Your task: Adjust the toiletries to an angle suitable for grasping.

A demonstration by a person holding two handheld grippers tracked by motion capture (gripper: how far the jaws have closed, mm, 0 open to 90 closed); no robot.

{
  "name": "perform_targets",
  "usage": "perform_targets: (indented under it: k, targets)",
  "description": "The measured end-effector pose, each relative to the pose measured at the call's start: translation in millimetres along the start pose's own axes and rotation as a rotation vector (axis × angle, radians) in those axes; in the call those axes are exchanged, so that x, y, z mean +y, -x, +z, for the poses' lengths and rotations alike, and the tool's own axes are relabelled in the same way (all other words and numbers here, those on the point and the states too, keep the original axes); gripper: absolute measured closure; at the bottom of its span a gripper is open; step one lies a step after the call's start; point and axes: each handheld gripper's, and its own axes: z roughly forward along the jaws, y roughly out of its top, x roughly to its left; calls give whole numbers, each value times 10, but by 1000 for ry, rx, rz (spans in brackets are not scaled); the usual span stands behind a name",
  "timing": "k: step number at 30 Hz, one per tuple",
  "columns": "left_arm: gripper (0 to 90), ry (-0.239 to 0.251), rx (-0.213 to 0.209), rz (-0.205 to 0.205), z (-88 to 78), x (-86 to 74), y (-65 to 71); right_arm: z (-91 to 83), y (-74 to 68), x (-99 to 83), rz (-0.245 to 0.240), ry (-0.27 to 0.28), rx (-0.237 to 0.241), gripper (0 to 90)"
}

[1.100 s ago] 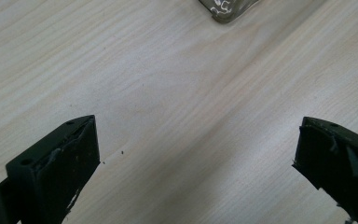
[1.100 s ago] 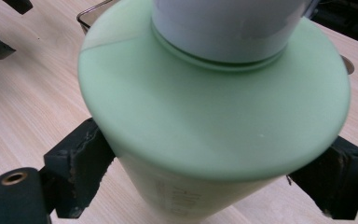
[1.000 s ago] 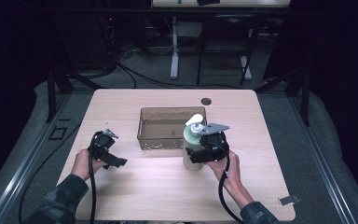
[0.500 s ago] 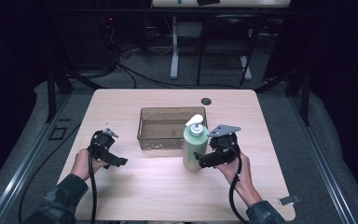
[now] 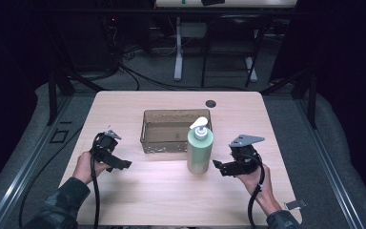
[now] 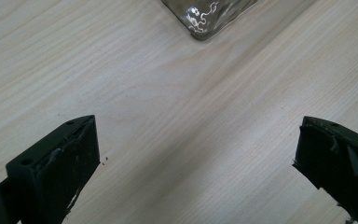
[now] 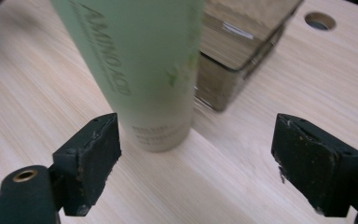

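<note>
Bottle: the green pump bottle (image 5: 200, 151) is standing upright on the desk (image 5: 286, 124), free of my grip, just in front of the clear tray (image 5: 148, 129).
Right fingers (image 7: 98, 151): having just been closing, they are standing apart, empty, beside the bottle.
Left fingers (image 6: 67, 161): I am holding them wide apart, empty, left of the tray.
Progress: I judge the bottle placed outside the tray; little seems left.

My bottle (image 5: 200, 150) stands on the table (image 5: 276, 119), touching the tray's (image 5: 147, 130) near right corner, just left of my right claw (image 5: 219, 166).
</note>
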Motion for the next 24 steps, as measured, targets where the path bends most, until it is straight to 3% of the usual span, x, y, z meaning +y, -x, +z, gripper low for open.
perform_targets:
  k: [6, 13, 24]
  targets:
    - [0, -6, -1, 4, 10, -7, -8, 84, -118, 143, -68, 35, 50, 324]
    - [0, 1, -7, 1, 6, 3, -5, 162, -199, 220, -86, 56, 69, 429]
    - [0, 10, -19, 16, -34, 43, 34, 216, -250, 249, -84, 61, 75, 442]
